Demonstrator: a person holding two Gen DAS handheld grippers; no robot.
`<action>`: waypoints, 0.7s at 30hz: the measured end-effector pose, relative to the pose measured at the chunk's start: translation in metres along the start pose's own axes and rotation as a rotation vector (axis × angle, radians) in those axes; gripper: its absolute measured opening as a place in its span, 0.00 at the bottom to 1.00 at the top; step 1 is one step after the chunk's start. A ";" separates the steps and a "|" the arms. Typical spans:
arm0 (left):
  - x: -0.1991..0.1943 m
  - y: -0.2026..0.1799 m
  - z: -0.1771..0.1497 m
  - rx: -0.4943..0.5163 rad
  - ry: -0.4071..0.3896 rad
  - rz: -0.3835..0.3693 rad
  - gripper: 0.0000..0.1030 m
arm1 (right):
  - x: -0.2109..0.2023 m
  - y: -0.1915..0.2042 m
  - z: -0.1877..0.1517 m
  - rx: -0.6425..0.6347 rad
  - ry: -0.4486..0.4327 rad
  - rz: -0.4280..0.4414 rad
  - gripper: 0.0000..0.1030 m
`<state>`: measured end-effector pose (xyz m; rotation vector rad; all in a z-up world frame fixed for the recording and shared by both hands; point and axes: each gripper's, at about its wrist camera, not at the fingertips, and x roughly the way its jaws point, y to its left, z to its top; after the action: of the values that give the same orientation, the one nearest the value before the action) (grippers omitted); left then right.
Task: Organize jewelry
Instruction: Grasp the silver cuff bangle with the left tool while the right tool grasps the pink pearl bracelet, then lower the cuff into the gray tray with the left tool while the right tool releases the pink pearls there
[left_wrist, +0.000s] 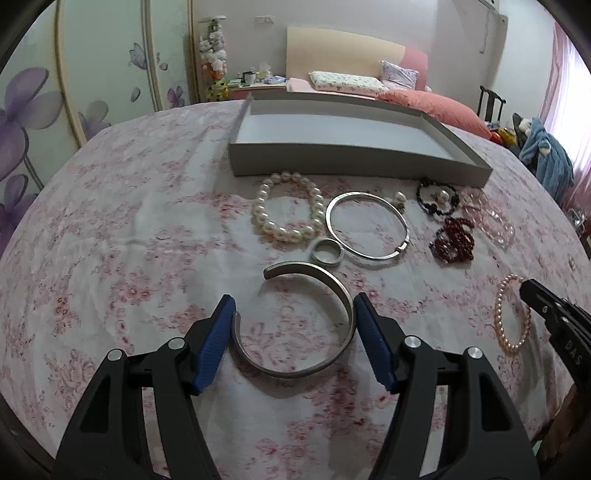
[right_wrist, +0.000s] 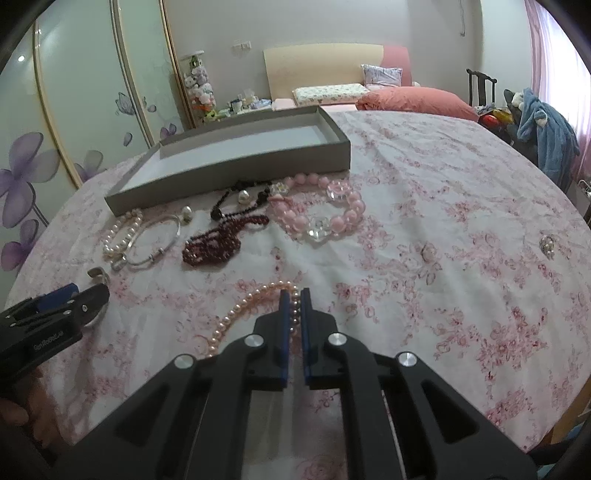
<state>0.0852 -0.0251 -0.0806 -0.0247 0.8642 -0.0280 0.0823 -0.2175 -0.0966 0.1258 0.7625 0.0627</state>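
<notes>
One tray (left_wrist: 354, 158), two metal bangles (left_wrist: 306, 321), two pearl bracelets (left_wrist: 286, 212).

Left gripper (left_wrist: 293, 314) jaws flanking silver cuff (left_wrist: 314, 325), seemingly touching, pearl bracelet (left_wrist: 286, 212), grey tray (left_wrist: 354, 162) beyond

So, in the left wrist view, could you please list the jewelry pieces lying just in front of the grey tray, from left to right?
White pearl bracelet → thin silver bangle → black bead bracelet → clear pink bead bracelet.
</notes>
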 end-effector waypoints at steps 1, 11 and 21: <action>-0.002 0.003 0.001 -0.008 -0.008 0.001 0.64 | -0.003 0.001 0.002 0.000 -0.010 0.007 0.06; -0.026 0.016 0.015 -0.024 -0.110 0.023 0.64 | -0.026 0.018 0.024 -0.027 -0.095 0.087 0.06; -0.058 0.013 0.053 0.028 -0.258 0.036 0.64 | -0.052 0.036 0.075 -0.077 -0.220 0.111 0.06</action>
<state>0.0879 -0.0091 -0.0028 0.0131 0.6064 -0.0031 0.0961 -0.1936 -0.0021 0.1000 0.5323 0.1808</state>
